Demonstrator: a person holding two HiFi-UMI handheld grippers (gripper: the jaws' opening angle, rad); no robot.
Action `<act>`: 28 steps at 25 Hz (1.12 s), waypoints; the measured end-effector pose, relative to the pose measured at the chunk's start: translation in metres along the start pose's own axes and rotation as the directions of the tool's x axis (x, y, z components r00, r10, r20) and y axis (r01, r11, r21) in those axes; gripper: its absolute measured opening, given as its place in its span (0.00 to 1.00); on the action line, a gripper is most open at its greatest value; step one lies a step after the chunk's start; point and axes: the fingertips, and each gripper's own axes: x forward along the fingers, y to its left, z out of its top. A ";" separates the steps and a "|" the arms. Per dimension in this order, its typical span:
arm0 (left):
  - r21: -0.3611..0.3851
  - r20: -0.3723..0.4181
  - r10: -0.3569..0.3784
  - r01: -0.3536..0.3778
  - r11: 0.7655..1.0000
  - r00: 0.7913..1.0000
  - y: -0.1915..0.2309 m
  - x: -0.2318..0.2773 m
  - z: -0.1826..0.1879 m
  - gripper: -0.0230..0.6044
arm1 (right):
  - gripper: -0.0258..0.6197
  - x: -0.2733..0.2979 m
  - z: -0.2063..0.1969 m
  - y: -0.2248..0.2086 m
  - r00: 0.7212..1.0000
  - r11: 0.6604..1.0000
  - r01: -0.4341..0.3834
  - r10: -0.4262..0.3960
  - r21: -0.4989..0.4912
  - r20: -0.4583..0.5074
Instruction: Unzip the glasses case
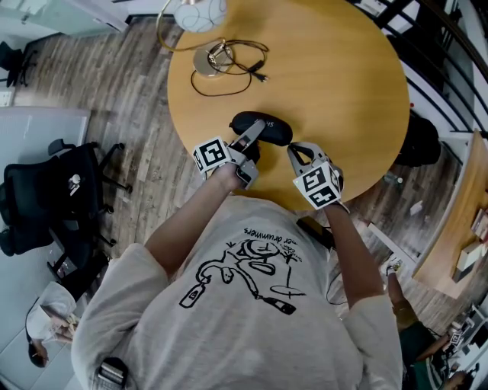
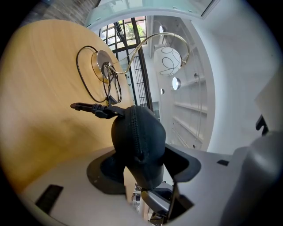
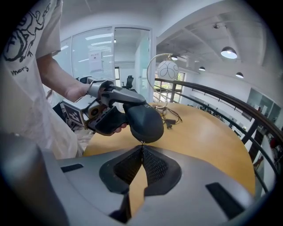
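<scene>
**Item:** glasses case (image 3: 143, 121), black, oval, zipped, held over the near edge of a round wooden table (image 1: 328, 84).

**Left gripper** (image 2: 142, 169): the fingers are spread wide and clamped on one end of the case, which is lodged between the pads.

**Right gripper** (image 3: 142, 151): the fingers are pressed together. The small zipper pull (image 3: 142, 143) is pinched at their tips, directly under the case's other end.

**Head view only:** both grippers are seen meeting the case from opposite sides, above the person's white printed shirt (image 1: 252, 305).

**Left gripper view only:** the zipper seam (image 2: 134, 132) is seen running away from the fingers to a black clip strap (image 2: 95, 108) at the far end.

**Right gripper view only:** the pinch on the pull is shown, and the left gripper is seen side-on.

**Well beyond the fingers:** a lamp (image 1: 204, 14) with a gold curved stem and a globe shade. A black cable (image 1: 229, 90) is looped by its base.
</scene>
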 end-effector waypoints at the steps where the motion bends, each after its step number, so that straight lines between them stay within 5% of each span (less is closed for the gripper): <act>1: -0.005 0.001 -0.002 0.002 1.000 1.000 0.000 0.000 0.000 0.45 | 0.08 0.000 0.000 0.001 1.000 1.000 -0.001 0.001 0.001 0.000; 13: -0.060 0.007 -0.033 0.033 0.998 0.999 -0.003 -0.002 -0.001 0.45 | 0.07 0.003 0.006 -0.001 1.000 1.000 0.017 -0.017 -0.009 0.022; 28: -0.025 0.008 -0.093 0.094 0.995 0.996 -0.019 0.006 -0.004 0.49 | 0.07 0.000 0.020 0.029 0.998 0.977 -0.051 0.057 -0.205 0.025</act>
